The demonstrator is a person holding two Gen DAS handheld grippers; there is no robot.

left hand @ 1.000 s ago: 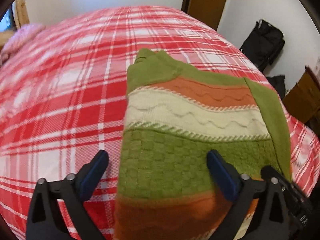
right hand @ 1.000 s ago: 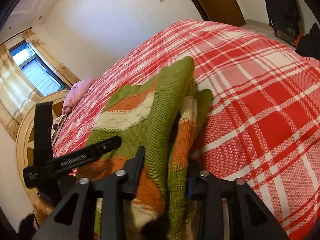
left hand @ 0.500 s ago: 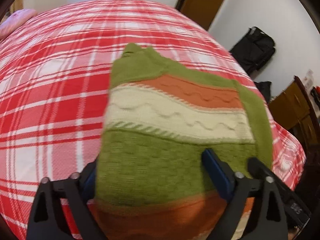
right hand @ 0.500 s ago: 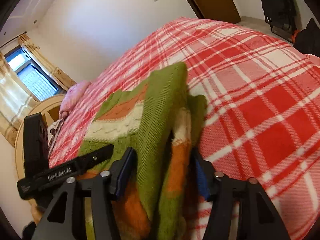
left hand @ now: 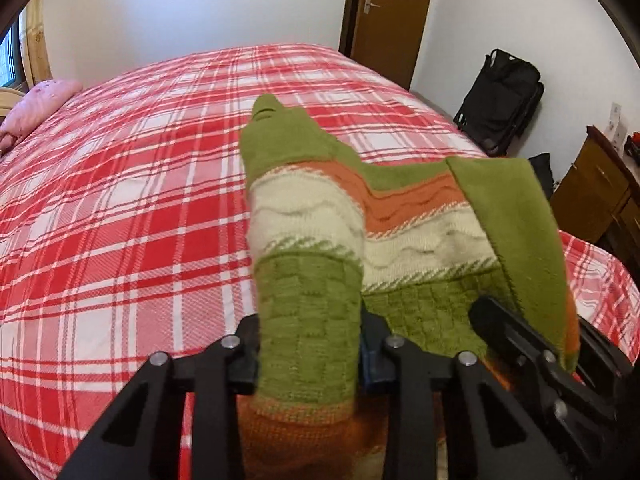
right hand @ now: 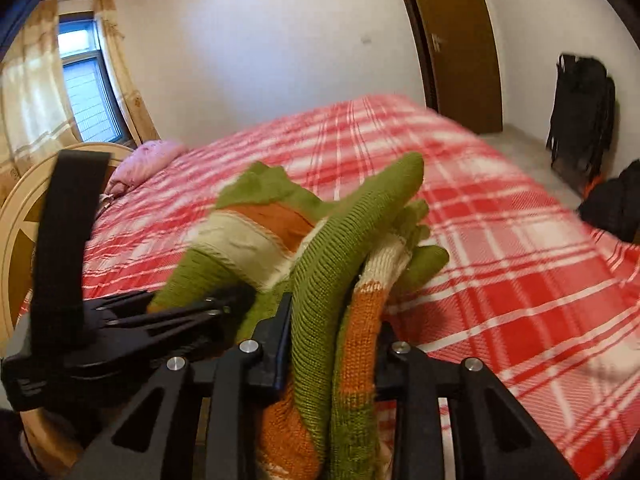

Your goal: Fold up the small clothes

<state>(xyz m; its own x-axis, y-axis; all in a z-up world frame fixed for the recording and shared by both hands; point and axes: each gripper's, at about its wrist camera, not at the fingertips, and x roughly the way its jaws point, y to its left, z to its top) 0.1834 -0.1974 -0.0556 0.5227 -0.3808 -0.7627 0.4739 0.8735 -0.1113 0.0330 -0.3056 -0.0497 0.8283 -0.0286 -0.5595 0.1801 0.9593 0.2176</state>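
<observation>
Since a second ago the knitted sweater point(left hand: 320, 240) has come up off the bedspread point(left hand: 120, 200): it lay flat and spread between wide-set fingers, and now its near edge is bunched into ridges and lifted. Both views have tipped up too, showing more wall and door.

It is a small knit in bands: olive green at the far end, then orange, then cream with a wavy raised line, then a green basket-weave band, with orange again at the near hem. A green sleeve or side panel is folded over on the right.

On the left wrist view, the left gripper point(left hand: 310, 354) has a fold of the basket-weave band between its fingers, its jaws closing on the cloth and already narrow around it. This view shows the garment's front pattern, plus a black bag point(left hand: 500, 100) and wooden dresser point(left hand: 600, 196) at the far right.

From the right wrist view, the right gripper point(right hand: 332, 356) has several stacked layers, green and orange-cream, standing edge-on between its fingers, jaws closing on them. Only here appear the window point(right hand: 86, 92), curtains, a pink pillow point(right hand: 144, 164) and the left gripper's body from the side at near left.
</observation>
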